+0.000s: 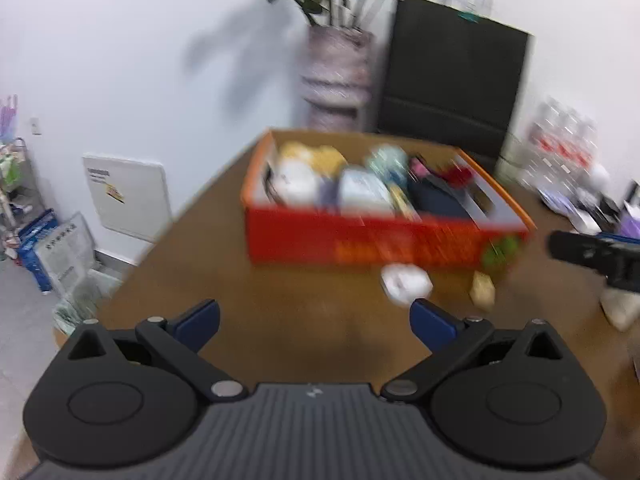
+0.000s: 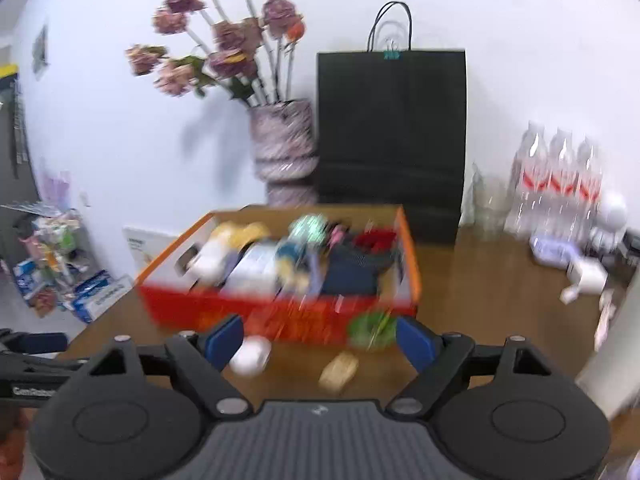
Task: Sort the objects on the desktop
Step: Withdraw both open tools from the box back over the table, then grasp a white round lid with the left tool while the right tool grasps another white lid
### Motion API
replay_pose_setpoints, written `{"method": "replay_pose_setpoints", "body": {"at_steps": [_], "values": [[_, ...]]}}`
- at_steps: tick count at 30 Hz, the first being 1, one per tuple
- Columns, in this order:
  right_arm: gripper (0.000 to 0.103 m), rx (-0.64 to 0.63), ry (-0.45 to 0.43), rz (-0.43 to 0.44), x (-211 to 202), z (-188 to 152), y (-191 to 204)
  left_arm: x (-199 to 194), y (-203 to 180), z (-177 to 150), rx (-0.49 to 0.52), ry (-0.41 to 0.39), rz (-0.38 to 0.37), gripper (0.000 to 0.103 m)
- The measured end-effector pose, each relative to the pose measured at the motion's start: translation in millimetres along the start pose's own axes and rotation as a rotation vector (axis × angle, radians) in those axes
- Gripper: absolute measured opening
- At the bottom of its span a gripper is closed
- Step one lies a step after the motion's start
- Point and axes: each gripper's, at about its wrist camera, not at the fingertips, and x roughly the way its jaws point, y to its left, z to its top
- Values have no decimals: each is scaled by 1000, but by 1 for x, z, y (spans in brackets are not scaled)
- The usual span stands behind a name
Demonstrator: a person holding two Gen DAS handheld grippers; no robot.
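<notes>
Both views motion-blurred. Left gripper (image 1: 315, 322) spread wide over the bare brown table (image 1: 248, 320), nothing between its blue pads. Right gripper (image 2: 320, 342) also released, empty; in its view the gap frames table surface with loose items beyond the fingertips. Orange box (image 1: 360, 240) sits mid-table, packed with mixed small objects, individually unreadable in the blur. Three items lie on the table in front of the box: a white rounded object (image 1: 406, 282), a tan block (image 1: 483, 286) just beside it, and a green item (image 1: 502, 250) against the box's front corner, possibly touching it. Behind the box: vase of dried flowers (image 2: 284, 140) and a black paper bag (image 2: 392, 132) against the wall. Bottled water pack (image 2: 556, 176) at far right.
</notes>
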Motion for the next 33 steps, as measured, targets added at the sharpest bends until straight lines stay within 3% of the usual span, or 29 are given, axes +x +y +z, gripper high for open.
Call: {"method": "replay_pose_setpoints", "body": {"at_steps": [2, 6, 12, 23, 30, 33], "values": [[83, 20, 3, 37, -11, -32, 3, -9, -5, -26, 22, 0, -8, 103], [83, 36, 19, 30, -33, -85, 12, -26, -7, -70, 54, 3, -27, 103], [83, 51, 65, 31, -62, -132, 20, -43, 2, -108, 68, 9, -19, 103], [83, -17, 99, 7, -66, -150, 33, -42, 2, -128, 118, -2, -16, 103], [83, 8, 111, 13, -62, -151, 28, -39, -2, -125, 165, 4, -35, 103], [81, 15, 110, 21, -61, -149, 26, -36, -7, -108, 198, -49, -59, 103]]}}
